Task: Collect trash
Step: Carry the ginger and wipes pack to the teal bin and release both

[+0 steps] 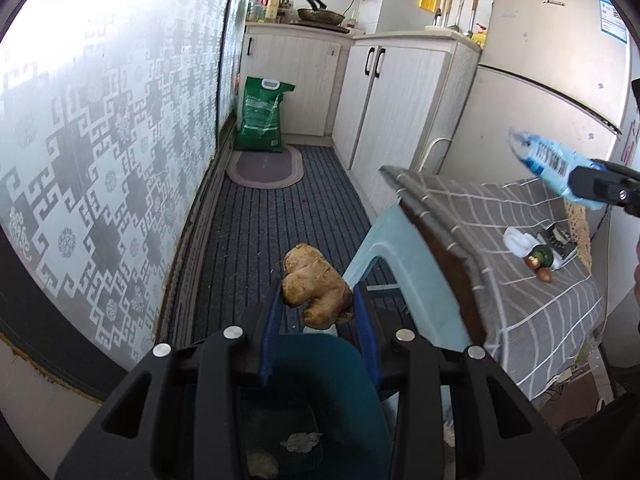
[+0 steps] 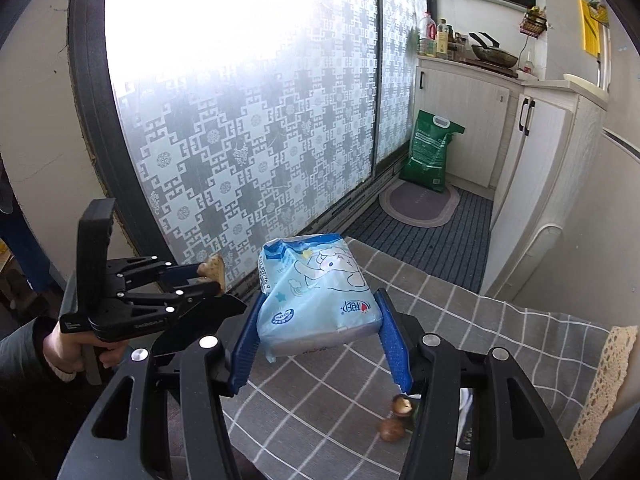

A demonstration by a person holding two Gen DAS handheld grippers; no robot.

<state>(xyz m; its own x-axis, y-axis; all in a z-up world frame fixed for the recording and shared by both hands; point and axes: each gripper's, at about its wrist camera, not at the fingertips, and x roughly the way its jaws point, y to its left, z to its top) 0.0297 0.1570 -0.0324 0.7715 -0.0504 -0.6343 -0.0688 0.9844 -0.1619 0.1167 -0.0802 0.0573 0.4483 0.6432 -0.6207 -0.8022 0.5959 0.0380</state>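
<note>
My left gripper (image 1: 318,292) is shut on a knobbly tan piece of ginger (image 1: 312,284), held in the air above a teal bin (image 1: 344,380) that has a few scraps at its bottom. My right gripper (image 2: 318,304) is shut on a light blue tissue packet (image 2: 320,292) printed with a cartoon, lifted over the grey checked tablecloth (image 2: 500,332). In the left wrist view the right gripper (image 1: 588,186) and its packet (image 1: 544,158) hang at the right, above the table. In the right wrist view the left gripper (image 2: 208,278), held by a hand, shows at the left with the ginger (image 2: 212,268).
Small brown nuts (image 2: 390,430), a green item (image 1: 542,257) and a white object (image 1: 518,240) lie on the cloth. A pale blue plastic stool (image 1: 400,268) stands by the table. Beyond it are a green sack (image 1: 260,120), an oval mat (image 1: 264,166), white cabinets (image 1: 392,100) and patterned glass doors (image 1: 100,128).
</note>
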